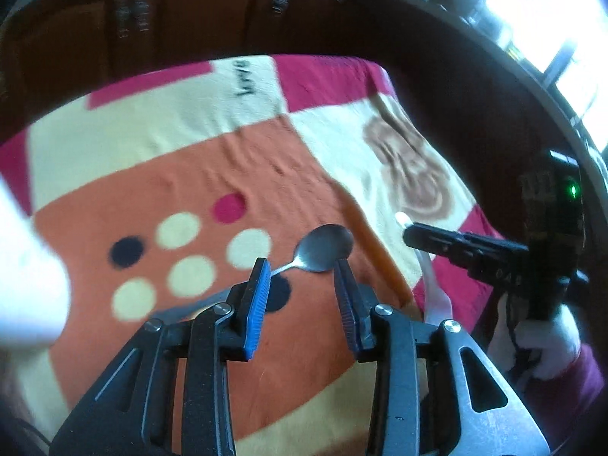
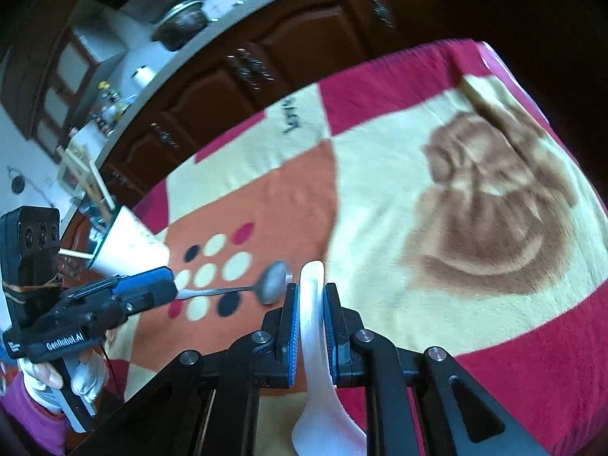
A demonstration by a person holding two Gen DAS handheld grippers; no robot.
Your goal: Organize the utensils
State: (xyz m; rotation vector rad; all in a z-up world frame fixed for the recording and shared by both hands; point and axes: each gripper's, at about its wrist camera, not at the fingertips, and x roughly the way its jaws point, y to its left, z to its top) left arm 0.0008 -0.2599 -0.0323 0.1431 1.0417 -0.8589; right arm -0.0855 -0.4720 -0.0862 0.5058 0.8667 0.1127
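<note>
A metal spoon [image 1: 323, 252] lies on the patterned blanket [image 1: 190, 174], bowl to the right, handle passing behind my left gripper's blue finger pad [image 1: 256, 304]. My left gripper [image 1: 302, 266] is open just over the spoon's neck. In the right wrist view the same spoon [image 2: 266, 285] lies beyond the left gripper [image 2: 167, 281]. My right gripper [image 2: 309, 292] is shut on a white plastic spoon [image 2: 313, 342], its handle pointing forward between the pads, its bowl hanging below. The white spoon also shows in the left wrist view [image 1: 431, 288].
A white object [image 1: 26, 273] sits at the blanket's left; it also shows in the right wrist view [image 2: 129, 243]. Dark wooden cabinets [image 2: 304, 45] stand behind the blanket. A counter with pots and bottles [image 2: 152, 57] runs above them.
</note>
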